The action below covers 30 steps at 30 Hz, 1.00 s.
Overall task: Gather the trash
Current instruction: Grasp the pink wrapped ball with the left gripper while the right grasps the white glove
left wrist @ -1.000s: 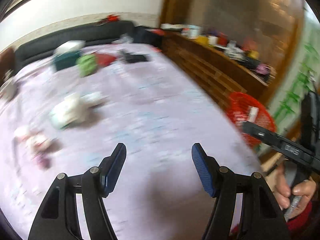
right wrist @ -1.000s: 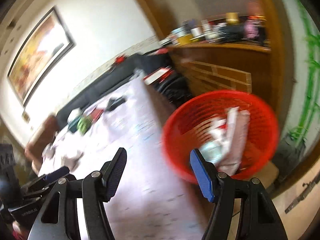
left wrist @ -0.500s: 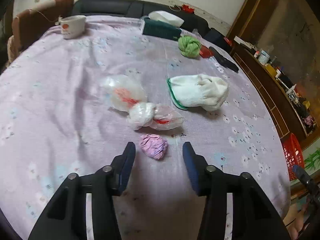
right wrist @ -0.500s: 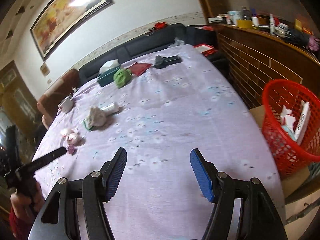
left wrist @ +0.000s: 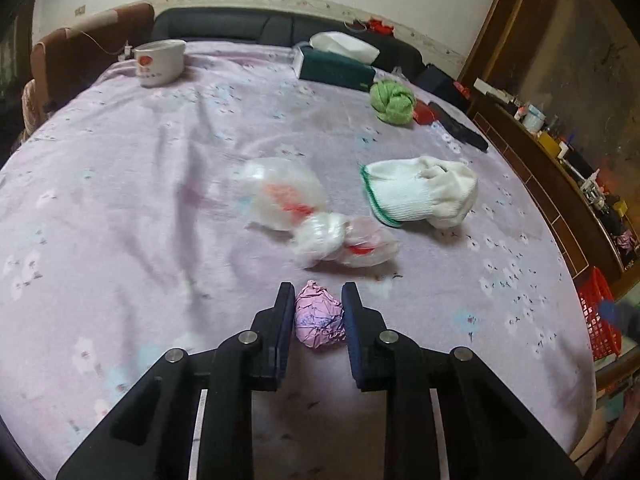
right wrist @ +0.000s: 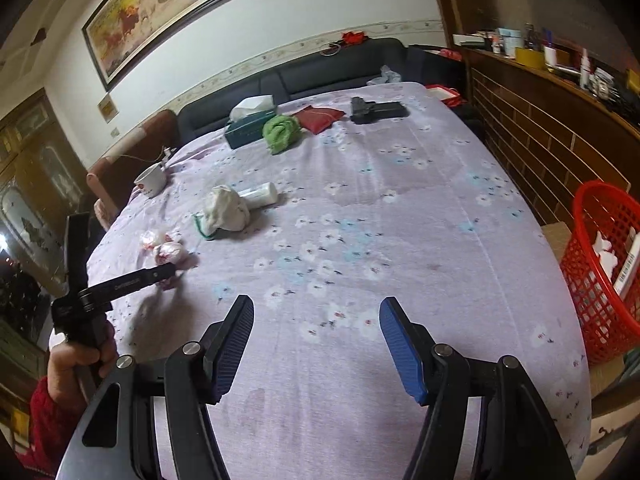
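A crumpled pink wrapper ball (left wrist: 319, 322) lies on the lilac tablecloth (left wrist: 120, 200). My left gripper (left wrist: 318, 304) is closed around it, both pads touching its sides, at table level. Just beyond lie crumpled clear plastic bags with red print (left wrist: 312, 216). My right gripper (right wrist: 316, 320) is open and empty above the table's near side. The left gripper also shows in the right wrist view (right wrist: 164, 272), low over the bags (right wrist: 164, 250). A red mesh trash basket (right wrist: 600, 280) with trash inside stands off the table's right edge.
A white glove (left wrist: 420, 194), a green cloth ball (left wrist: 392, 102), a dark green tissue box (left wrist: 336, 68), a white cup (left wrist: 158, 62) and a black object (right wrist: 376, 110) lie on the table. A white tube (right wrist: 260, 196) lies by the glove. A wooden counter (right wrist: 560, 92) runs along the right.
My left gripper swung from the basket side to the trash, lowered, and closed its jaws onto the pink wrapper ball. My right gripper turned from the basket toward the table and stayed open.
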Motion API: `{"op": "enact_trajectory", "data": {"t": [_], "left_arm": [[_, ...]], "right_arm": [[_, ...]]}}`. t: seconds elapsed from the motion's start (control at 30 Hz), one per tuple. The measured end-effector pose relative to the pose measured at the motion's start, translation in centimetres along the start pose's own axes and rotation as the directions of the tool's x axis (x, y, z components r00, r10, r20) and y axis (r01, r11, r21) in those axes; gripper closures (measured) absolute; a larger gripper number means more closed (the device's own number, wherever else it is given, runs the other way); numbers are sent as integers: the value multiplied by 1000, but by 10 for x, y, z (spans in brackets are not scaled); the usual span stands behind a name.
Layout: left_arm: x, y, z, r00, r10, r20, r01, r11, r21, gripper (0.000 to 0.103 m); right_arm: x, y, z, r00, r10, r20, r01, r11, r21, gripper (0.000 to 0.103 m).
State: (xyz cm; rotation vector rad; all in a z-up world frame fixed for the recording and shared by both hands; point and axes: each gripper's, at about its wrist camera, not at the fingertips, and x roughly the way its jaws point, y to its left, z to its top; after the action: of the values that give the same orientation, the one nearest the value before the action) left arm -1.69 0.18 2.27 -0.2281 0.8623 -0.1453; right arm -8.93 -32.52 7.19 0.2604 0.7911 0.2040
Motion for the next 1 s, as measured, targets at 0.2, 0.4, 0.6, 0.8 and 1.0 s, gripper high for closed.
{"op": "enact_trajectory", "data": {"t": [0.2, 0.4, 0.6, 0.8, 1.0], "left_arm": [[-6, 9, -2, 999, -42, 15, 43, 999, -23, 80], [-8, 8, -3, 998, -59, 25, 59, 998, -22, 80], [-10, 8, -4, 997, -68, 34, 69, 997, -30, 80], [-13, 4, -6, 997, -54, 49, 55, 998, -15, 80], [-27, -10, -17, 994, -23, 106, 21, 1000, 17, 80]], "right_arm": [[23, 29, 29, 993, 106, -51, -107, 994, -9, 33], [91, 71, 72, 992, 93, -85, -96, 995, -39, 33], [162, 96, 92, 996, 26, -86, -29, 999, -42, 33], [184, 102, 75, 991, 8, -130, -18, 997, -77, 81], [119, 91, 41, 999, 29, -15, -30, 998, -62, 83]]}}
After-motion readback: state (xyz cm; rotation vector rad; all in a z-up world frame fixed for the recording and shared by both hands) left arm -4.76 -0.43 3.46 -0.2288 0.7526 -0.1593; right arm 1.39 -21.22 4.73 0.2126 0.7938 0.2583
